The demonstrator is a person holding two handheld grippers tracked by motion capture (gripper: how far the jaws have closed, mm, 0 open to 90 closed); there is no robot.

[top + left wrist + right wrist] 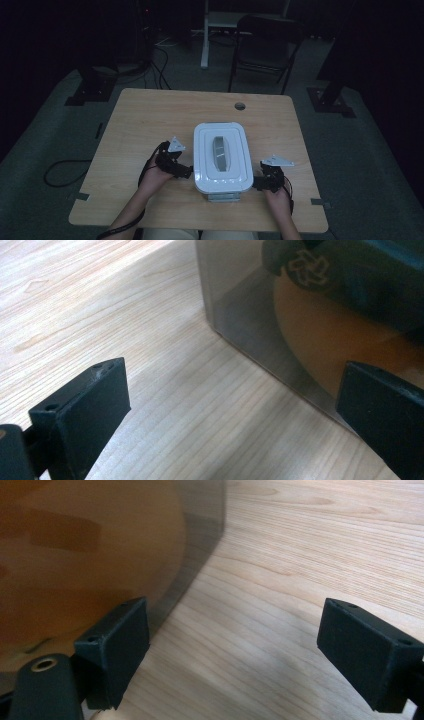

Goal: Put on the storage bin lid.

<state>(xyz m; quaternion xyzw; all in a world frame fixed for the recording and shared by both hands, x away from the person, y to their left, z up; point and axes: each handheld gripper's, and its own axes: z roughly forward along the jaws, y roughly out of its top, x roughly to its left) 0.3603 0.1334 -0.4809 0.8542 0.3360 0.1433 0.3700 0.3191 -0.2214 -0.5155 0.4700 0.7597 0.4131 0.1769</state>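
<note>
Lidded box (222, 158) mid-table (150, 115); left gripper (186, 171), right gripper (256, 183) flank near corners, jaws spread, empty.

Overhead view; two close box-side (222, 160) views

L gripper (186, 171) & R gripper (256, 183): jaws wide apart, both hands low, pointing inward.
</note>
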